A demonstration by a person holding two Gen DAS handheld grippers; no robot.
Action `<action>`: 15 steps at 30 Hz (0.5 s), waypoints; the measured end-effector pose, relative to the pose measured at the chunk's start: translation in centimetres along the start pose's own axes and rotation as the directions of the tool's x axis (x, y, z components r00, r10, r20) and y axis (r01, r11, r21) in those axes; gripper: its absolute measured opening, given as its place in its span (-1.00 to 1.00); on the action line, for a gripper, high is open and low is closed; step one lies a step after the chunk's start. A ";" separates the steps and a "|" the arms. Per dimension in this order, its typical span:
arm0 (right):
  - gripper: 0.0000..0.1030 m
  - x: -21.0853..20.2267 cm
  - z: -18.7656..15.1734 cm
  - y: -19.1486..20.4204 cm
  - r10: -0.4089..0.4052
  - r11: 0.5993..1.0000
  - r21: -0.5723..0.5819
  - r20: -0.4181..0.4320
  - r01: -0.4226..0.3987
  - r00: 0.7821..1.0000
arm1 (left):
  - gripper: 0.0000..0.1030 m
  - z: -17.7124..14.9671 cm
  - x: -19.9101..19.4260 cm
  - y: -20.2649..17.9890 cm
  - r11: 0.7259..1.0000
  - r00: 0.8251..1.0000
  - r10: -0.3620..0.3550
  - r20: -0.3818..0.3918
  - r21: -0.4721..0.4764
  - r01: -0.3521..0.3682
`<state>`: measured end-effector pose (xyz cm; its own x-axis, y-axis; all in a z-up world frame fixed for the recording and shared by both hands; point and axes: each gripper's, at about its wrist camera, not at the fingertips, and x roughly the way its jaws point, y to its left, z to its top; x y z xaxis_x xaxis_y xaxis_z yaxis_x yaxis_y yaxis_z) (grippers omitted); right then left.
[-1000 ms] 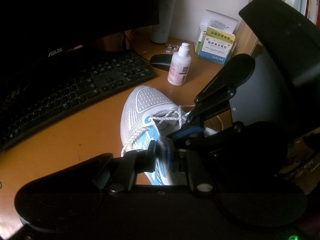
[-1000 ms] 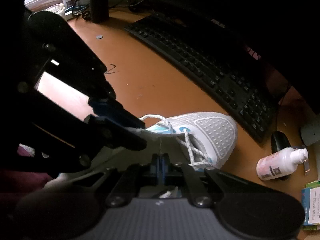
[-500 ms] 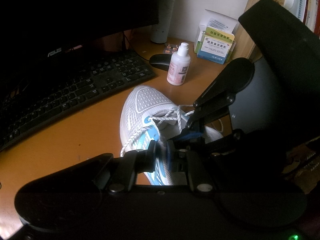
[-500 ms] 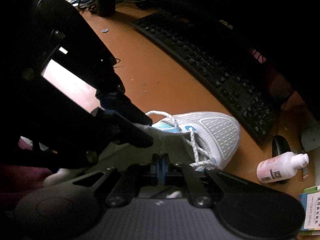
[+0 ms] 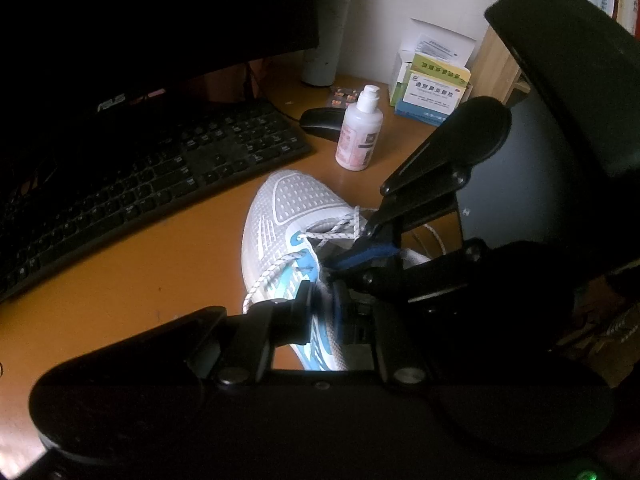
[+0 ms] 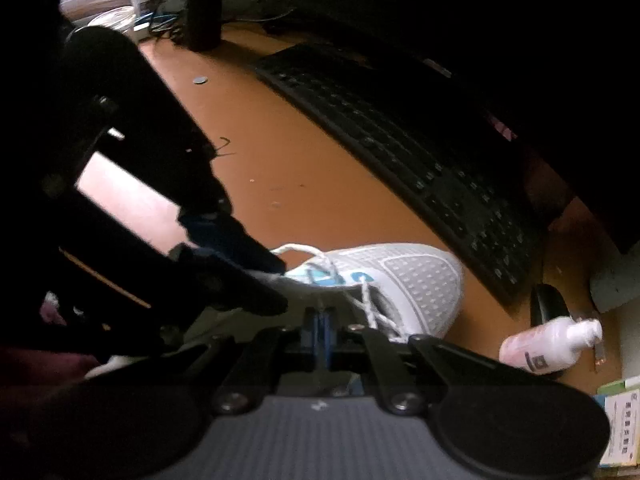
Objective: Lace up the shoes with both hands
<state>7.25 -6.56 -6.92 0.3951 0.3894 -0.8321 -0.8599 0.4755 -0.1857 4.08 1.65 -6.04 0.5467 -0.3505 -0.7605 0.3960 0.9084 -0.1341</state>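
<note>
shoe [image 5: 288, 216], white mesh with blue eyelet trim, lying on the orange table [image 5: 140, 276], toe toward the keyboard [image 5: 152, 176]; heel end hidden behind black tong housings.

left wrist view: left tongs [image 5: 320, 308] nearly closed, blurred, with a narrow gap over the shoe's side; a speckled white lace [image 5: 268, 280] runs down to them, but whether it is pinched cannot be made out. right tongs [image 5: 360, 254], blue-padded, enter from the right, closed over the tongue area; what they grip is hidden in shadow. behind: white bottle [image 5: 359, 136] upright, dark mouse [image 5: 322, 123] partly behind it, medicine boxes [image 5: 434, 88], grey cylinder [image 5: 326, 32], monitor almost wholly black.

right wrist view: right tongs [image 6: 320, 330] closed tight, pads together; a thin strand seems to rise from them to the lace [image 6: 370, 304], too fine to confirm. left tongs [image 6: 260, 276] reach in from the left, tips at the shoe [image 6: 416, 280] opening, a lace loop beside them; contact unclear. keyboard [image 6: 400, 148], bottle [image 6: 548, 346], mouse [image 6: 546, 300] half covered. coin [image 6: 199, 79] on the table [image 6: 288, 184]. box cut off at lower right edge.
</note>
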 end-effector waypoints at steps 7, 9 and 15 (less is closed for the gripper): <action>-0.93 -0.2 0.3 -0.1 0.027 1.000 0.002 0.025 -0.027 0.999 | -0.82 0.5 -2.2 0.6 0.998 0.999 -0.020 0.050 -0.060 0.023; -0.93 -0.4 0.3 -0.1 0.023 1.000 0.003 0.032 -0.023 0.999 | -0.82 0.7 -2.6 1.1 0.996 0.997 -0.011 0.073 -0.091 0.018; -0.93 -0.4 0.1 -0.2 0.014 1.000 0.023 0.038 -0.014 0.999 | -0.82 0.6 -0.6 2.7 0.979 0.998 -0.025 0.059 -0.200 0.036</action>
<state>7.28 -6.69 -6.48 0.3954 0.4258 -0.8138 -0.8580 0.4875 -0.1619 5.24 4.23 -5.59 0.5791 -0.3859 -0.7181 0.2598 0.9223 -0.2861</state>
